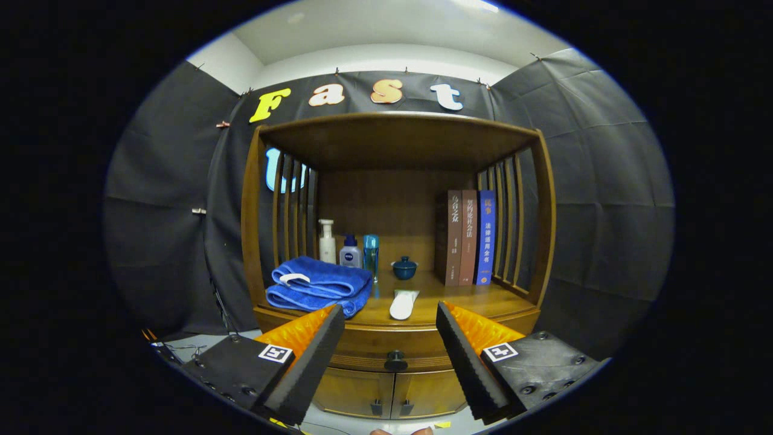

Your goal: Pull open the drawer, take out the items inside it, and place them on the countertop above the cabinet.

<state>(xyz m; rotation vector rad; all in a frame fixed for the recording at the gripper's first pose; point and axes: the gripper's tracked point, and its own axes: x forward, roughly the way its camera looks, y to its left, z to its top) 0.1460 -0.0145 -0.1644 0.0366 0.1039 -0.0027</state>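
Observation:
A wooden cabinet stands ahead of me with its drawer (362, 348) closed under the countertop (459, 301). The drawer's dark round knob (395, 360) lies between and beyond my fingers. My gripper (391, 319) is open, with nothing between its fingers, and is some way back from the drawer front. A white tube-shaped item (404, 304) lies on the countertop near its front edge. What is inside the drawer is hidden.
On the countertop lie a folded blue towel (320, 285) at the left, bottles (349, 249) behind it, a small dark lidded bowl (404, 267) and upright books (468, 237) at the right. Two cabinet doors (389, 394) sit below the drawer. A shelf roof (392, 136) covers the countertop.

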